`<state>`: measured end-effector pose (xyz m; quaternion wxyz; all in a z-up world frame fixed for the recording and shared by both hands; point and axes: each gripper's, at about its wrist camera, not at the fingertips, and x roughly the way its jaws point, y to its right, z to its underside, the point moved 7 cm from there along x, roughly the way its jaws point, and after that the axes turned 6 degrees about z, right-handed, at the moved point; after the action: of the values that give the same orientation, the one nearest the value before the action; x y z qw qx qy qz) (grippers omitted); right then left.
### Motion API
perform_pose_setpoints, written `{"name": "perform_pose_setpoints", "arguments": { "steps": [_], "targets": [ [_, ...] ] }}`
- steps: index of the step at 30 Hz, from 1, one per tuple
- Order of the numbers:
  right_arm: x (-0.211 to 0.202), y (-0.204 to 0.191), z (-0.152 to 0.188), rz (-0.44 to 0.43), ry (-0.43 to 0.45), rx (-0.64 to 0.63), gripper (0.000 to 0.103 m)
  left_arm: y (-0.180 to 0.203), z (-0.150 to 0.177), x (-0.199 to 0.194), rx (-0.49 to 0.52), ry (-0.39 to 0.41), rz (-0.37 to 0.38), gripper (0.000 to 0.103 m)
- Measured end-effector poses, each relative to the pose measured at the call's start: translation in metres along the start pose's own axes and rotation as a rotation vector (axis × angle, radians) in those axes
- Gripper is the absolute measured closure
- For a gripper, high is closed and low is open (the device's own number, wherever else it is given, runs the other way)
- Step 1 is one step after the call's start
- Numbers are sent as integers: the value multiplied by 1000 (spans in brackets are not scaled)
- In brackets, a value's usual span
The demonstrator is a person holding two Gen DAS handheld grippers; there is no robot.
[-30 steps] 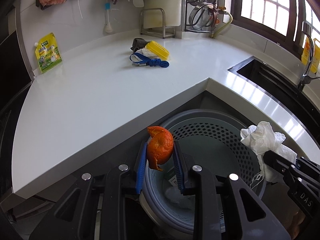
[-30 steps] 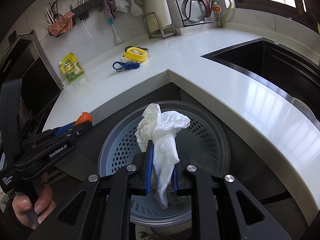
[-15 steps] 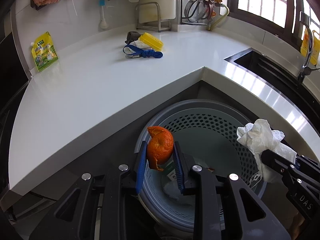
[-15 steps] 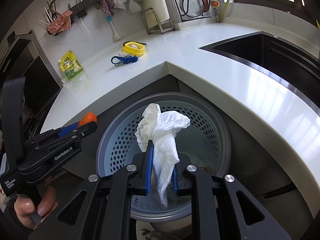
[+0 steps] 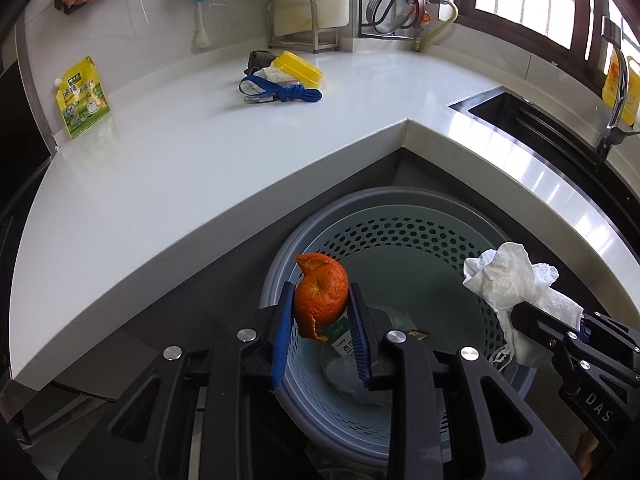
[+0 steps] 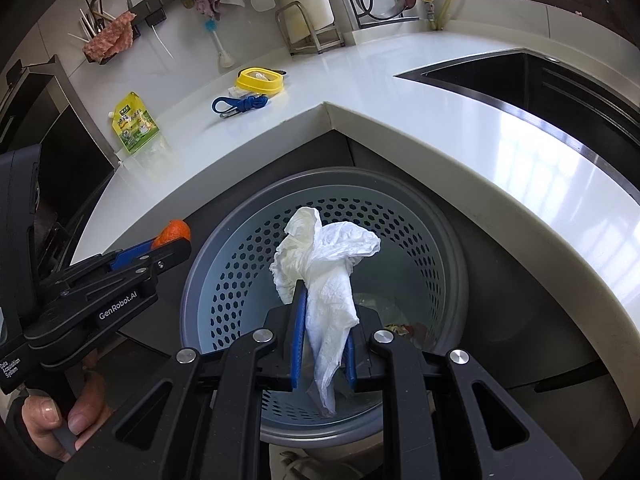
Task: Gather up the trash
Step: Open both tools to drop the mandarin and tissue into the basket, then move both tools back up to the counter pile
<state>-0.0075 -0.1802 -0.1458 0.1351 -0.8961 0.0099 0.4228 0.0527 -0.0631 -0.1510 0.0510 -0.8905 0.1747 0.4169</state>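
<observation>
- The left gripper (image 5: 320,312) is pinching an orange peel (image 5: 320,298) between its blue pads, jaws standing narrowly apart with the curled rind filling the gap, one torn flap hanging below.
- The right gripper (image 6: 323,320) is clamping a crumpled white tissue (image 6: 326,268) with its jaws as good as shut, the paper's long axis running upright, bunched above the pads and trailing to a point beneath them.
- Both loads are hanging over the mouth of the grey perforated trash bin (image 6: 224,280), which is sitting on the floor in the inner corner of the counter; the tissue is hovering nearer the centre, the peel just inside the bin's left rim.
- The drop appears to be straight down for each piece; the right hand looks better placed, while the peel is so close to the rim that it could clip it.
- Wrappers and a printed label (image 5: 342,334) are already lying at the bottom of the bin.
- Nothing is standing between either load and the opening; the two grippers are holding well apart.
- On the white countertop (image 5: 180,168) behind, a blue cord (image 5: 288,92), a yellow lid (image 5: 298,66) and a yellow-green pouch (image 5: 82,96) are waiting near the wall, with the sink (image 6: 520,80) to the right.
- A person's hand (image 6: 52,412) is gripping the left tool's handle at the frame's lower edge.
</observation>
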Motion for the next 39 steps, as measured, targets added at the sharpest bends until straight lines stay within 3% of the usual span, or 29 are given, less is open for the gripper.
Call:
{"name": "perform_pose_setpoints", "arguments": {
  "steps": [3,7,9,33,39],
  "targets": [
    [1,3,0,3,-2,2,85,2,0,2,3,-3,0,71],
    [0,5,-1,8,5,9,75,2,-1,1,12,6,-9,48],
    [0,7,-1,11,9,12,72,2,-2,-1,15,13,-7,44],
    [-4,13,-3,15,19,17,63,-6,-7,-11,-4,45,-26,19],
    [-8,12,-7,22,34,7,55,-11,-11,-17,-22,66,-16,9]
  ]
}}
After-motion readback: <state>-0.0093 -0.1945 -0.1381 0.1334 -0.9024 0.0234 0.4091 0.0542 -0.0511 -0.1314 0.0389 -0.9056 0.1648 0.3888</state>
